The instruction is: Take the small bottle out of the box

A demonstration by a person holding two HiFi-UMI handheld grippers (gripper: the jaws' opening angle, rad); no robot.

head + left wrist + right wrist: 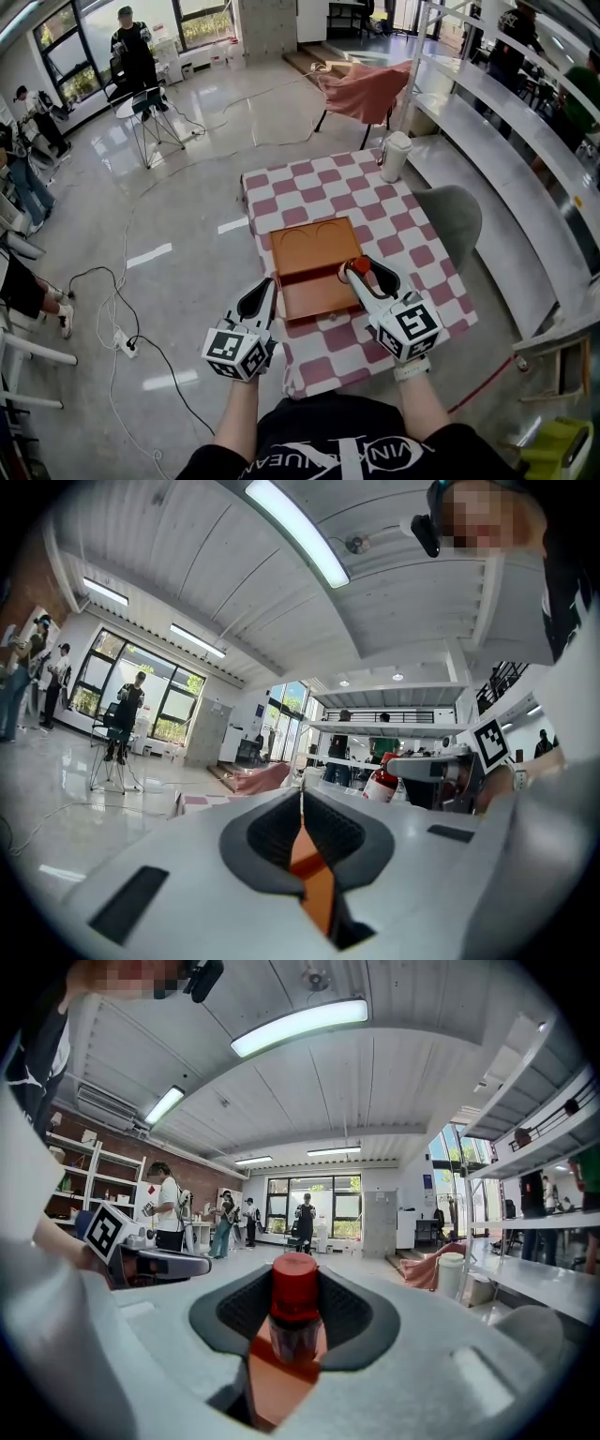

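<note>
An orange box (pixel 314 251) lies open on the checkered table (pixel 403 225), its lid flat toward the far side. My right gripper (pixel 362 269) is raised over the box's right side and is shut on the small bottle (pixel 358 266). In the right gripper view the bottle (pixel 293 1321) stands upright between the jaws, red cap up. My left gripper (pixel 271 289) is at the box's left front edge. Its jaws (pixel 302 810) are pressed together on a thin orange wall of the box (pixel 315 888). The bottle (pixel 381 782) also shows at the right of the left gripper view.
A white lidded cup (pixel 395 156) stands at the table's far right corner. A grey chair (pixel 457 221) is beside the table's right edge. Farther off are a pink-draped table (pixel 367 89), cables on the floor (pixel 122 309) and people standing at the left.
</note>
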